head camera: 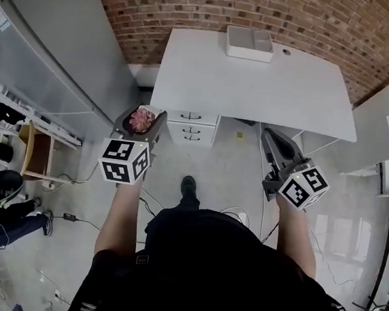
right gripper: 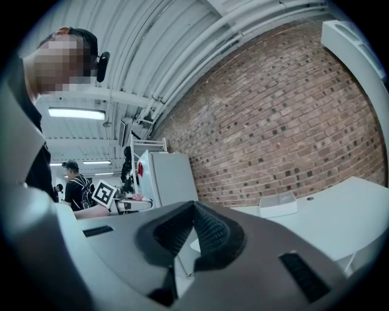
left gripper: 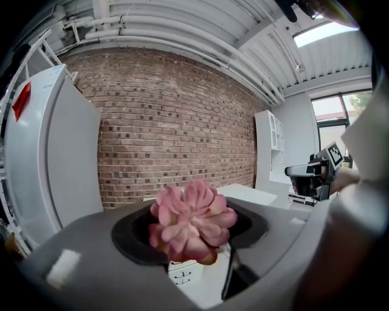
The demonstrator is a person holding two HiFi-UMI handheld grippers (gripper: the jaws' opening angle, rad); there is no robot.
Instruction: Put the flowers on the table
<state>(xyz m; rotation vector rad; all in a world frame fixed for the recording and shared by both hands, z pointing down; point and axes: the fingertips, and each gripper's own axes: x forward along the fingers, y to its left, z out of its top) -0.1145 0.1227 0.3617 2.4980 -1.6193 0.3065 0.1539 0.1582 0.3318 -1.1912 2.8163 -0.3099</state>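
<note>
1. The flower [left gripper: 193,220] is a single pink rosette of thick, rounded, overlapping petals, much like a succulent head. The petals are paler toward the centre and darker and rosier at their edges, and one lower petal has a tan underside.
2. It sits between the black pads of the left gripper [head camera: 142,120], whose jaws stand wide apart and clamp it from both sides. The bloom fills most of the gap and faces back toward the gripper's camera.
3. The flower is held in the air and is not on the table. In the head view it hangs short of the near-left corner of the white table [head camera: 259,82], beside the white drawer unit [head camera: 192,127] under that edge.
4. The right gripper [right gripper: 194,209] is held out level on the other side, short of the table's near-right part. Its ribbed pads meet at the tips with nothing between them.
5. Each gripper carries its marker cube, and a bare forearm runs back from each to the person's dark shirt.
6. A shallow white tray [head camera: 249,44] lies at the far edge of the table against the brick wall [head camera: 280,15].
7. A tall white refrigerator [left gripper: 48,152] with a red tag stands to the left.
8. A black shoe [head camera: 188,185] shows on the pale floor between the two arms.
</note>
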